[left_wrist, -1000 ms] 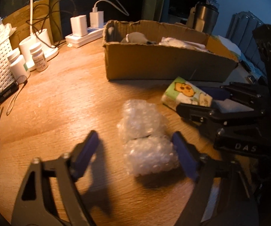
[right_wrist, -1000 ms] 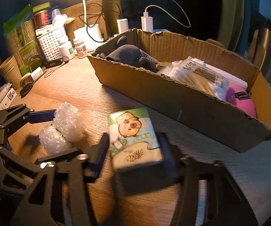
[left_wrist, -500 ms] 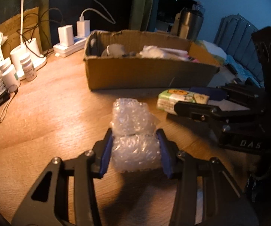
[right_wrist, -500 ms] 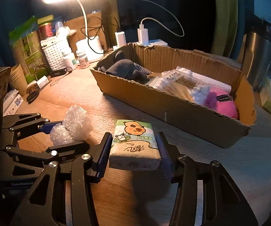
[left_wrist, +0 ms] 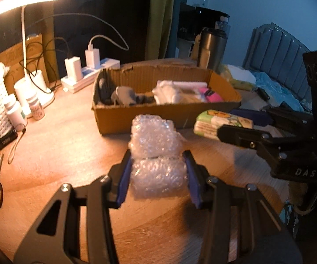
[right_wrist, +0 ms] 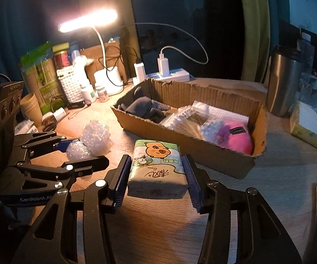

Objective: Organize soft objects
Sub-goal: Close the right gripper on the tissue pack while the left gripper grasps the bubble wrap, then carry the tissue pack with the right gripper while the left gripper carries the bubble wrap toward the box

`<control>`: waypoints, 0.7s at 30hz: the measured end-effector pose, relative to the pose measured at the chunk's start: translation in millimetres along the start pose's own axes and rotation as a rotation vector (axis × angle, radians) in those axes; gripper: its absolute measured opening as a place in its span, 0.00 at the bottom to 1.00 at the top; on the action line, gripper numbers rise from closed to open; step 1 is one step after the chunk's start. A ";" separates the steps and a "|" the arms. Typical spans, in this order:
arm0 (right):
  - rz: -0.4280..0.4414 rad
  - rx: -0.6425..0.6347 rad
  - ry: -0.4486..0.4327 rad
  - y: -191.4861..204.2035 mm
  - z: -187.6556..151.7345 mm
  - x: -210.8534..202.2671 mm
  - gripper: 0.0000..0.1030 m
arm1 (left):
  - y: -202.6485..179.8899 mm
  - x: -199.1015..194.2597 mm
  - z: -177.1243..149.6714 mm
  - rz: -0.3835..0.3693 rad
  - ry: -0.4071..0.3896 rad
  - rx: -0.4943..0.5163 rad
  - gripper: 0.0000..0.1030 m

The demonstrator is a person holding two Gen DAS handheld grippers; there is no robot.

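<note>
Left claw grips bubble wrap, right claw tissue pack, both lengthwise boxward.

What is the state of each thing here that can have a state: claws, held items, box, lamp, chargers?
Left claw: shut on the bubble wrap roll.
Bubble wrap roll: gripped between the pads.
Right claw: shut on the tissue pack.
Tissue pack: gripped, sealed.
Cardboard box: open-topped, partly filled.
Desk lamp: on.
Chargers: plugged into the power strip.

The cardboard box sits on the table; before it lie the tissue pack and, further left, the bubble wrap; behind it, the power strip.
</note>
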State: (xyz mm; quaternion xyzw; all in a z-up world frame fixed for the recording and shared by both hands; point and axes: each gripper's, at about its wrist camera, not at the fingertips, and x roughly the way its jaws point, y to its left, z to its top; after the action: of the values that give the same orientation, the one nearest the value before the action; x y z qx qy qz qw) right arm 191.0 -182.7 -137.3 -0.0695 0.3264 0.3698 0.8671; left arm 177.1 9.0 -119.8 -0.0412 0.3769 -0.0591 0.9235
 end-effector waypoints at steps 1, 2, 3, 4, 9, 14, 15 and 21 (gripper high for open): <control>0.000 0.000 -0.003 0.2 0.5 -1.4 0.49 | -0.7 -1.9 1.8 0.002 -0.006 0.001 0.45; -0.001 -0.001 -0.007 -0.5 1.6 -3.9 0.49 | -1.0 -3.3 3.9 0.003 -0.011 0.001 0.45; -0.001 -0.002 -0.011 -0.7 2.5 -5.5 0.49 | -1.4 -3.9 5.8 0.005 -0.015 0.000 0.45; -0.001 -0.001 -0.014 -1.6 3.2 -6.9 0.49 | -1.3 -5.3 8.2 0.006 -0.020 0.000 0.45; -0.001 0.002 -0.039 -6.5 9.1 -15.5 0.49 | 0.5 -12.2 18.4 0.013 -0.042 0.000 0.45; -0.004 -0.003 -0.054 -7.9 17.2 -16.9 0.49 | 7.3 -18.3 27.4 0.008 -0.062 -0.016 0.45; -0.004 -0.005 -0.056 -7.6 18.9 -16.7 0.49 | 8.5 -19.3 28.3 0.010 -0.066 -0.018 0.45; 0.001 -0.016 -0.058 -6.1 29.4 -11.2 0.49 | 21.3 -24.3 35.8 0.024 -0.092 -0.036 0.45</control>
State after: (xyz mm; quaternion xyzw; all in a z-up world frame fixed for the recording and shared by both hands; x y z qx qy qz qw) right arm 204.6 -183.1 -108.3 -0.0657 0.2982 0.3748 0.8754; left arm 186.6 34.6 -80.0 -0.0559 0.3356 -0.0390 0.9395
